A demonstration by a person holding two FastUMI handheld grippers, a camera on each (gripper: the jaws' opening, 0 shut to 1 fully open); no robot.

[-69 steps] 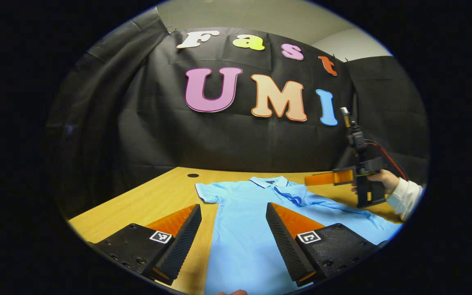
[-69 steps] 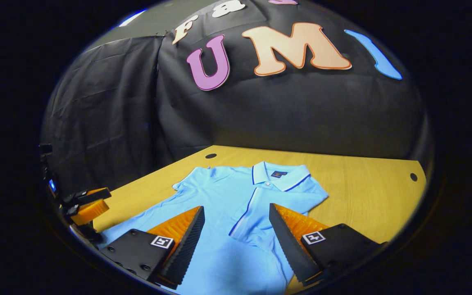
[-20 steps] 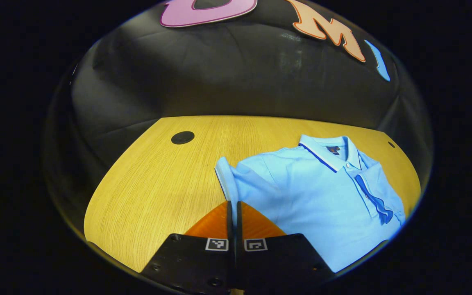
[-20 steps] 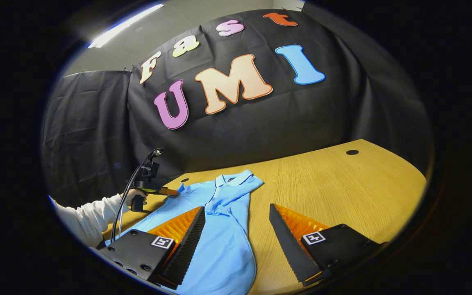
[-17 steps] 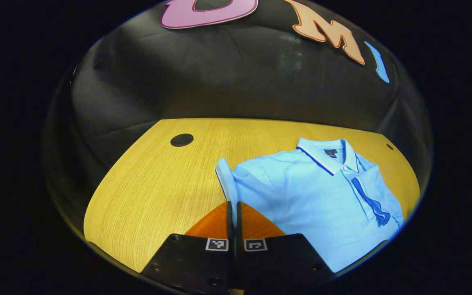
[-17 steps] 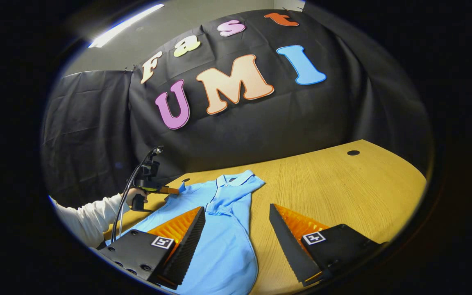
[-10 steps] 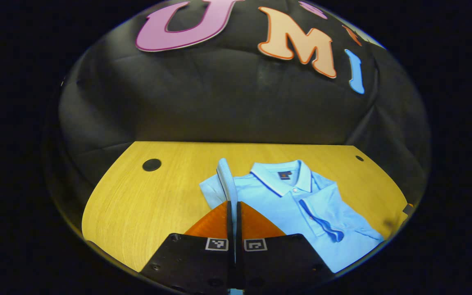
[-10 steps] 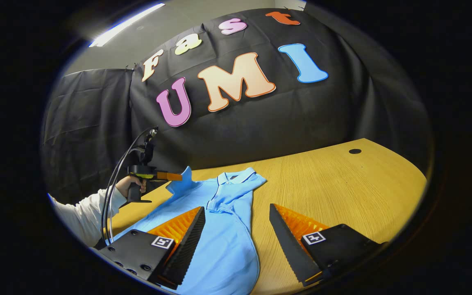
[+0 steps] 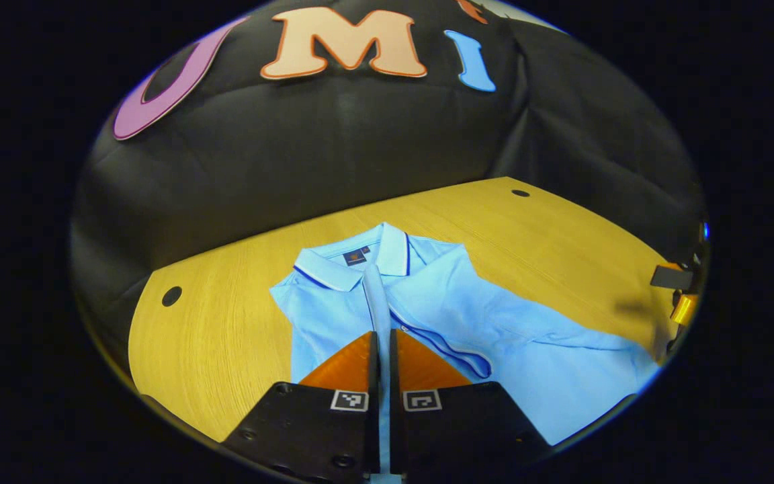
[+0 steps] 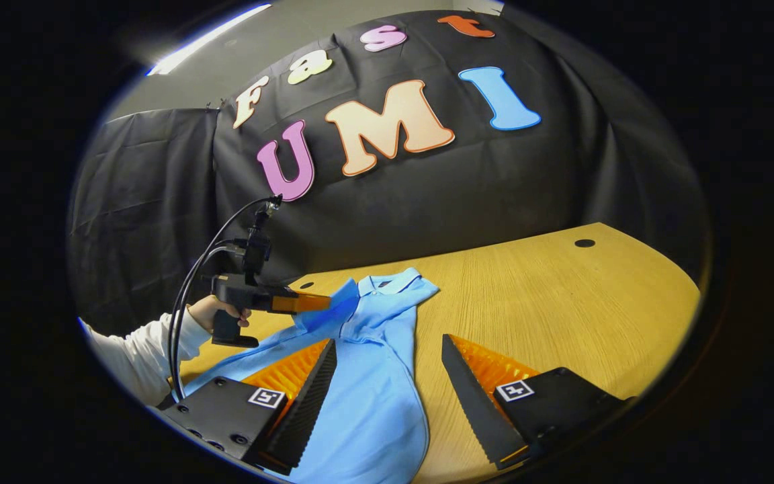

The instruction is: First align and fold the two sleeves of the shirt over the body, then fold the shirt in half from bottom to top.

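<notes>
A light blue polo shirt (image 9: 528, 349) lies face up on the wooden table (image 9: 226, 336), collar (image 9: 360, 254) toward the wall. My left gripper (image 9: 381, 334) is shut on the edge of one sleeve (image 9: 375, 296), which stands up between its fingers over the chest. In the right gripper view that gripper (image 10: 325, 302), held by a hand in a white cuff, keeps the sleeve (image 10: 340, 306) lifted above the shirt (image 10: 373, 390). The shirt's other side is folded over the body (image 9: 457, 282). My right gripper (image 10: 387, 353) hangs open above the shirt's lower edge, nothing between its fingers.
The table (image 10: 562, 302) has small dark holes near its back corners (image 9: 172, 296) (image 10: 584, 243). Black cloth walls close the booth behind and at the sides. Part of the right gripper (image 9: 679, 296) shows at the table's right edge. A cable (image 10: 185, 296) loops from the left gripper.
The left gripper, shut on the sleeve, has lifted it off the table and swung it inward over the chest. The right gripper has stayed open and almost still.
</notes>
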